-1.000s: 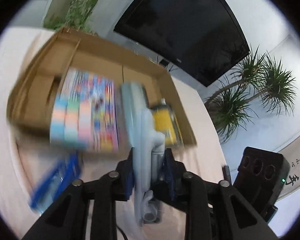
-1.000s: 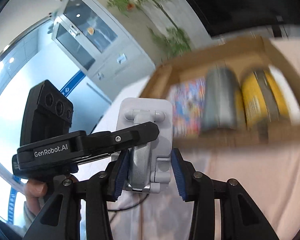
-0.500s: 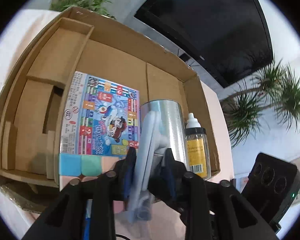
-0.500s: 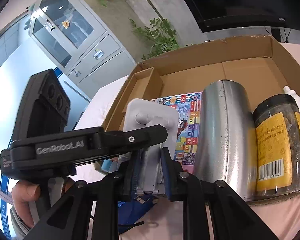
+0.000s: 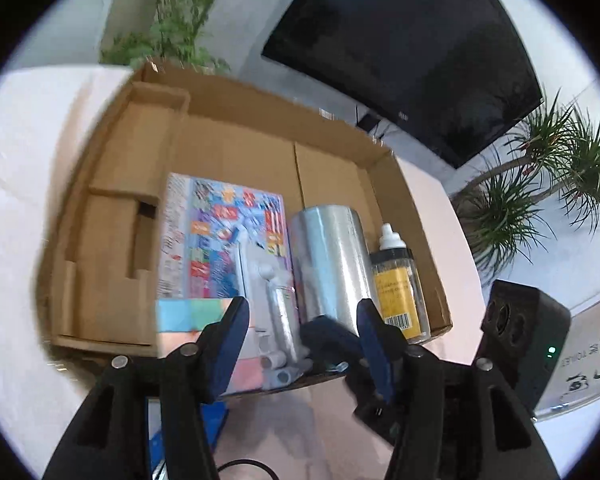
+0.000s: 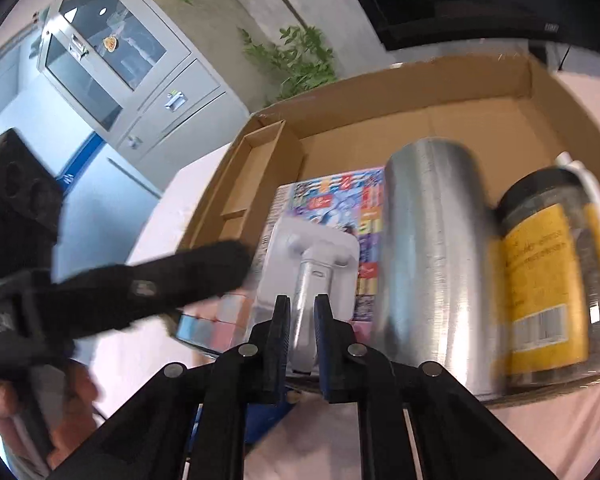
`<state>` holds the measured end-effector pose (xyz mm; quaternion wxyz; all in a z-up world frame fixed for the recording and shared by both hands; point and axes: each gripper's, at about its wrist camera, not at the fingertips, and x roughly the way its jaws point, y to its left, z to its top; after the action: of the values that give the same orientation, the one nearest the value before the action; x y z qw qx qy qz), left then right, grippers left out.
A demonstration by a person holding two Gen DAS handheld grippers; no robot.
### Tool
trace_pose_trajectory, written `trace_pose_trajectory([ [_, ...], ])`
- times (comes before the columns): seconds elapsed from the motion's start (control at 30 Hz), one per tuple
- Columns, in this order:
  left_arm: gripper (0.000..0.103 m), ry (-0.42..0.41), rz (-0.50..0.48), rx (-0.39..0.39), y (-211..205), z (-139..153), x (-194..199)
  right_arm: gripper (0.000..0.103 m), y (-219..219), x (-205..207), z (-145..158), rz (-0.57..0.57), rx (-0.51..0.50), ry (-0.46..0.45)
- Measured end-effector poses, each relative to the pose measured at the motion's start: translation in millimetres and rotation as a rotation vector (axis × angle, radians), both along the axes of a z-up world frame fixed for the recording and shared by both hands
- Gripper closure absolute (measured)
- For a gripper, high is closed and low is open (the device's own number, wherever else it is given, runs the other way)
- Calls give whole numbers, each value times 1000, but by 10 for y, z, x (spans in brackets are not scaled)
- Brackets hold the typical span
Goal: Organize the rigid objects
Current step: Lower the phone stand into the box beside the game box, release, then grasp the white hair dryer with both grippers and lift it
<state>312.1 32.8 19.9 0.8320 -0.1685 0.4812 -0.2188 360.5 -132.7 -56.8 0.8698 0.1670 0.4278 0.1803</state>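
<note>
Inside the box point(image 5: 228, 136), against its near wall, a grey holder point(image 6: 308, 264) lies on a colourful board point(image 5: 204, 236) with its broad plate pointing toward the far wall. Right of the holder lies a silver can point(image 5: 328, 264), and right of the can a jar point(image 5: 396, 288) with a yellow label and a barcode; the label's print is too blurred to read. A white-capped bottle point(image 5: 390, 236) shows just behind the jar. Pastel blocks point(image 5: 188, 312) sit at the board's near end, left of the holder.

The right gripper point(image 6: 302, 316) reaches over the box's near wall with its 2 blue-padded fingers point(image 6: 282, 320) pinched on the holder's stem. The left gripper point(image 5: 300, 336) hovers over the same near edge with its jaws spread wide, the holder's stem between them but touching neither pad. In the right wrist view the left gripper's black body crosses left of the holder, blurred, with the person's hand point(image 6: 72, 400) beneath it.

The box rests on a pale pink table point(image 5: 32, 208). Behind the box hang a dark TV point(image 5: 404, 48) and a leafy plant point(image 5: 172, 32); right of the box stand spiky palms point(image 5: 540, 184) and a scroll point(image 5: 584, 364) with Chinese characters. Left of the box, in the right wrist view, stands a grey glass-door cabinet point(image 6: 124, 64). A blue object point(image 6: 264, 412) lies on the table just under the box's near wall.
</note>
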Motion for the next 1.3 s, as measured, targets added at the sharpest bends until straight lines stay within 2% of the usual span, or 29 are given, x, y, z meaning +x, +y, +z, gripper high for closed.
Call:
trace_pose_trajectory([
  [0.07, 48, -71, 33, 42, 84, 144, -159, 88, 15, -85, 69, -23, -87, -46],
  [0.13, 48, -156, 67, 96, 152, 299, -322, 73, 11, -161, 114, -21, -114, -65],
  [0.2, 45, -268, 108, 179, 195, 498, -557, 44, -17, -313, 213, -22, -123, -117],
  [0.23, 42, -321, 124, 221, 201, 593, -682, 35, -31, -470, 301, -30, -142, -178],
  [0.3, 20, -436, 180, 293, 200, 795, -993, 1, -40, -717, 405, -53, -191, -269],
  [0.37, 19, -543, 242, 315, 205, 983, -1326, 0, -25, -1025, 459, -77, -266, -353],
  [0.47, 19, -597, 311, 373, 219, 1220, -1638, 0, 32, -1316, 467, -87, -334, -379],
  [0.53, 19, -637, 352, 413, 214, 1423, -1856, 0, 39, -1487, 487, -104, -332, -379],
  [0.6, 19, -647, 351, 433, 202, 1596, -2038, 0, 31, -1682, 525, -101, -317, -363],
  [0.67, 19, -624, 340, 463, 223, 1672, -2228, 0, 18, -1902, 560, -58, -297, -355],
  [0.73, 19, -583, 328, 529, 249, 1613, -2380, 0, 47, -2127, 561, 9, -264, -336],
  [0.8, 19, -533, 326, 574, 359, 1429, -2499, 0, 96, -2347, 497, 81, -236, -326],
  [0.87, 19, -446, 362, 568, 591, 1167, -2632, 0, 172, -2507, 358, 154, -215, -302],
  [0.97, 19, -249, 421, 467, 1105, 493, -2808, 0, 377, -2718, 57, 283, -180, -232],
  [1.07, 19, -84, 426, 373, 1399, -188, -2918, 0, 638, -2907, -178, 401, -143, -194],
  [1.13, 21, 35, 406, 257, 1516, -665, -2955, 2, 835, -3015, -280, 481, -136, -179],
  [1.17, 20, 77, 395, 207, 1524, -792, -2970, 4, 967, -3081, -325, 535, -126, -170],
  [1.2, 23, 64, 375, 83, 1540, -865, -3008, 7, 1049, -3112, -357, 569, -118, -164],
  [1.23, 25, 67, 359, 29, 1525, -910, -3002, 8, 1144, -3151, -398, 604, -113, -156],
  [1.27, 32, 68, 355, 21, 1507, -926, -2986, 13, 1272, -3185, -438, 642, -114, -145],
  [1.3, 32, 65, 356, 29, 1476, -937, -2954, 20, 1344, -3190, -465, 661, -117, -138],
])
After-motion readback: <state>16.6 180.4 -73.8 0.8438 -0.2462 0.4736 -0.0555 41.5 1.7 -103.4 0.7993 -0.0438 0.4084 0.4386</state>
